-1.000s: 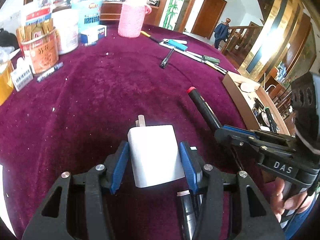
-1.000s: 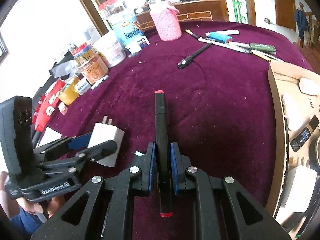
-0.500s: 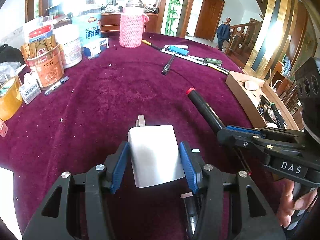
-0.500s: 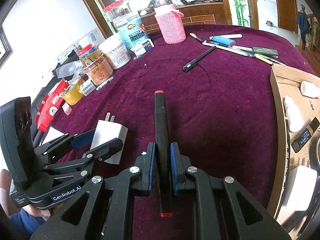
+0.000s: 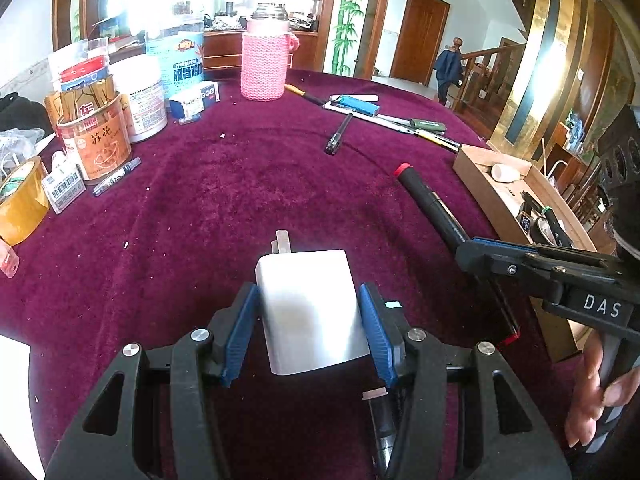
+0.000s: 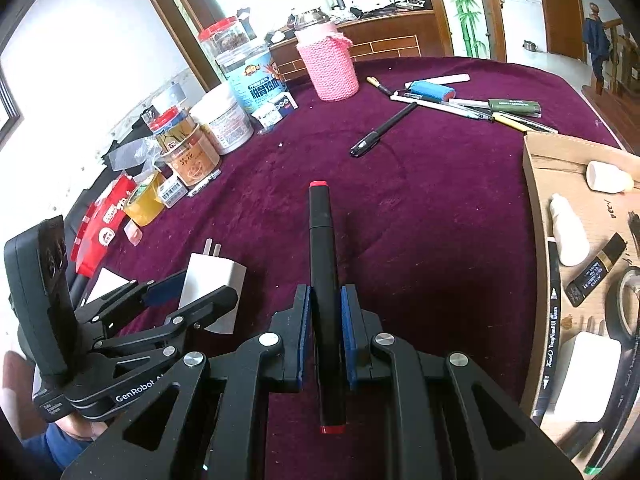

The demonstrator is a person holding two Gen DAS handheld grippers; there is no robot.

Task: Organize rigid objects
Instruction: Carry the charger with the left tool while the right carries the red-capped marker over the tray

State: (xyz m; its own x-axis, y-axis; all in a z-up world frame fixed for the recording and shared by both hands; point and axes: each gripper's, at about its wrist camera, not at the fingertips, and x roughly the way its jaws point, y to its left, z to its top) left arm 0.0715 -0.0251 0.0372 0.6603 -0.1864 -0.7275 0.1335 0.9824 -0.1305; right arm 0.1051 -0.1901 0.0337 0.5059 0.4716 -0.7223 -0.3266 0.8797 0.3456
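Observation:
My left gripper [image 5: 308, 320] is shut on a white plug charger [image 5: 310, 304], prongs pointing forward, held above the maroon tablecloth [image 5: 240, 200]. It also shows in the right wrist view [image 6: 214, 280]. My right gripper [image 6: 325, 320] is shut on a black marker with red ends [image 6: 322, 264], pointing forward; in the left wrist view the marker [image 5: 428, 204] sticks out at right. A cardboard tray [image 6: 534, 184] at right holds a white bottle [image 6: 568, 232], a marker, tape and other small items.
Jars, tins and a yellow tape roll [image 5: 20, 200] crowd the left edge. A pink knitted bottle [image 5: 264, 64] stands at the back. A loose black pen [image 6: 382, 130] and several pens with a blue lighter [image 6: 432, 92] lie at the back right.
Both grippers have lifted a little with the charger and marker still held; more of the table and room shows.

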